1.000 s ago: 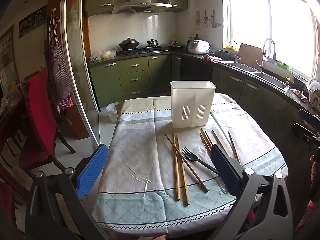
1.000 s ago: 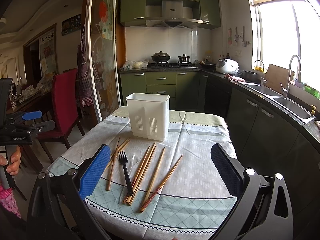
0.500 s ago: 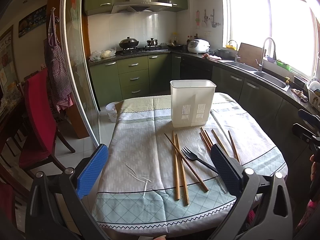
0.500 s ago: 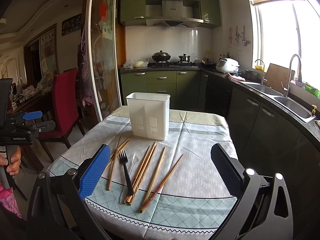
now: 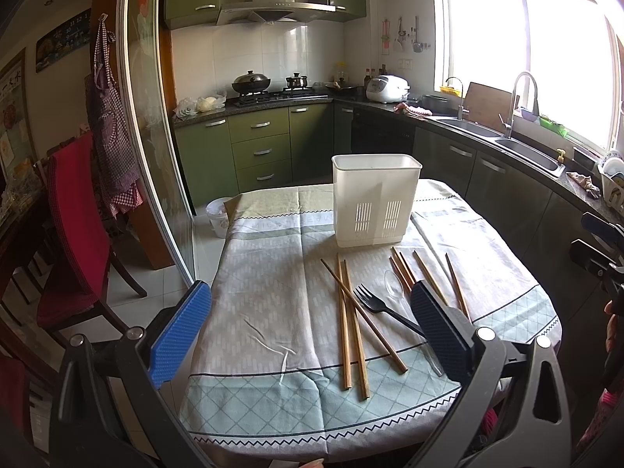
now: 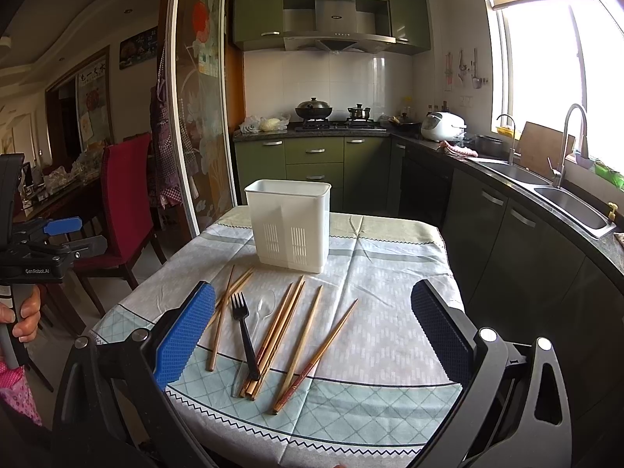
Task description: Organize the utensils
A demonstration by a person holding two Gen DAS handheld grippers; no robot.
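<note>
Kitchen table's tablecloth (image 6: 390,335) holds chopsticks (image 6: 296,323) and a black fork (image 6: 243,331) at lower centre, lengthwise toward the white utensil holder (image 6: 288,226); right gripper (image 6: 312,335) nearer, left gripper (image 5: 308,339) alongside, both jaws spread empty.

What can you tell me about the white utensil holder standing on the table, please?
The white utensil holder is a tall rectangular bin that looks like plastic, open-topped, with two panels of vertical drain slots low on its near face and a faint centre seam suggesting two compartments. It stands upright on the tablecloth, beyond the chopsticks and black fork. Nothing shows above its rim, and neither gripper touches it.
</note>
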